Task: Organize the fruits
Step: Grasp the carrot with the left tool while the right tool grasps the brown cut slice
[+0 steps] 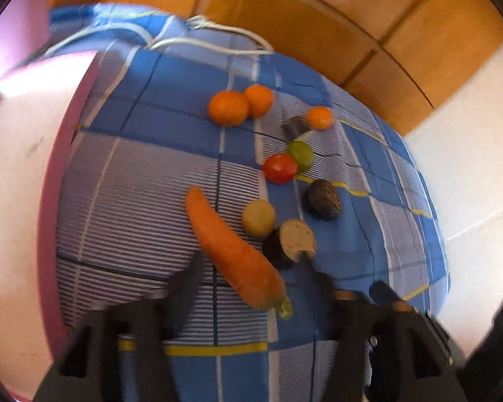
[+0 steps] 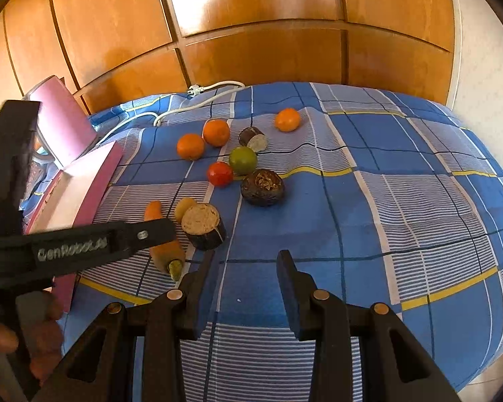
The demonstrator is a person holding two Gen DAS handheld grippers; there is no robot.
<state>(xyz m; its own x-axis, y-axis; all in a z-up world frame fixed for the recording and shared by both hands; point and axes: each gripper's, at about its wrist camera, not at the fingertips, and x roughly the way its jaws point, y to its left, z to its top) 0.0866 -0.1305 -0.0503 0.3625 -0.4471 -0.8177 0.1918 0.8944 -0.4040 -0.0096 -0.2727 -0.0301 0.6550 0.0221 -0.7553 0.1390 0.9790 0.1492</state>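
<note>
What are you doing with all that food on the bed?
A person holds a two-finger gripper in each hand, sorting fruit on a blue checked bedspread. The left gripper is open around the carrot, not yet closed on it. The right gripper hovers open and empty. Three oranges, a red tomato and a green fruit lie loose. A pink box sits alongside.

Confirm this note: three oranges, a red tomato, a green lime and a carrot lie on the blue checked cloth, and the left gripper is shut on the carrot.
Not quite: the left gripper is open, with the carrot lying between its fingers, as the left wrist view shows. The rest stands.
</note>
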